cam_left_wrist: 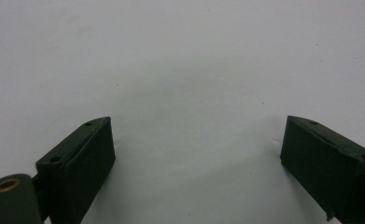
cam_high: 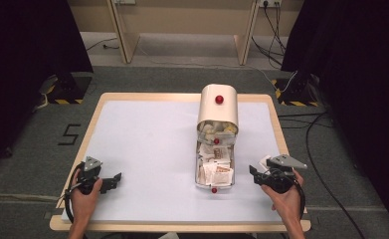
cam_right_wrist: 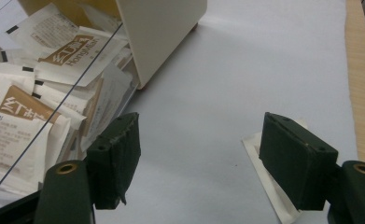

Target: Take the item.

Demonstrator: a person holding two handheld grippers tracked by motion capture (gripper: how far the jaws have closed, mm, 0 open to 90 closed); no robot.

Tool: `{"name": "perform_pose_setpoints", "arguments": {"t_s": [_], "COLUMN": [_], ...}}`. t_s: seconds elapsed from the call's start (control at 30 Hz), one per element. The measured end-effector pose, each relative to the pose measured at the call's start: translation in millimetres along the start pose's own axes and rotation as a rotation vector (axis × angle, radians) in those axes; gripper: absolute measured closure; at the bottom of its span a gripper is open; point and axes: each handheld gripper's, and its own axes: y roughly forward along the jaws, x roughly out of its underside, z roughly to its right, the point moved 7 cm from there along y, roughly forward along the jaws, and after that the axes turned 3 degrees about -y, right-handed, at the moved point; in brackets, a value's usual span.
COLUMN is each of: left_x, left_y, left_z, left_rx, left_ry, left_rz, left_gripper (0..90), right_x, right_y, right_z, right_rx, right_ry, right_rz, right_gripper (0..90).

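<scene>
Item: white sachet [cam_right_wrist: 264, 161], lying flat on the tabletop [cam_high: 147, 144] near its right edge, under the right gripper [cam_right_wrist: 196, 149], whose fingers stand apart and empty, one over the sachet. Beside it: clear drawer [cam_high: 215, 169] of sachets, pulled out of a cream cabinet [cam_high: 218, 107]. Left gripper [cam_left_wrist: 196, 154]: fingers spread wide over bare tabletop, holding nothing.

We count two grippers [cam_high: 116, 178] [cam_high: 252, 172], one cream cabinet [cam_high: 218, 107], one pulled-out clear drawer [cam_high: 215, 172] with many sachets [cam_right_wrist: 17, 116], and one loose sachet [cam_right_wrist: 264, 172].
</scene>
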Motion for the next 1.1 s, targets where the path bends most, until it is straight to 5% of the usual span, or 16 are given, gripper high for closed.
{"name": "perform_pose_setpoints", "arguments": {"t_s": [1.1], "left_x": [0.0], "left_y": [0.0], "left_z": [0.1], "left_rx": [0.000], "left_ry": [0.000], "left_rz": [0.001], "left_gripper": [9.0], "right_x": [17.0], "right_y": [-12.8], "right_z": [-20.1], "right_rx": [-0.040], "right_ry": [-0.026], "right_rz": [-0.007], "right_gripper": [28.1]}}
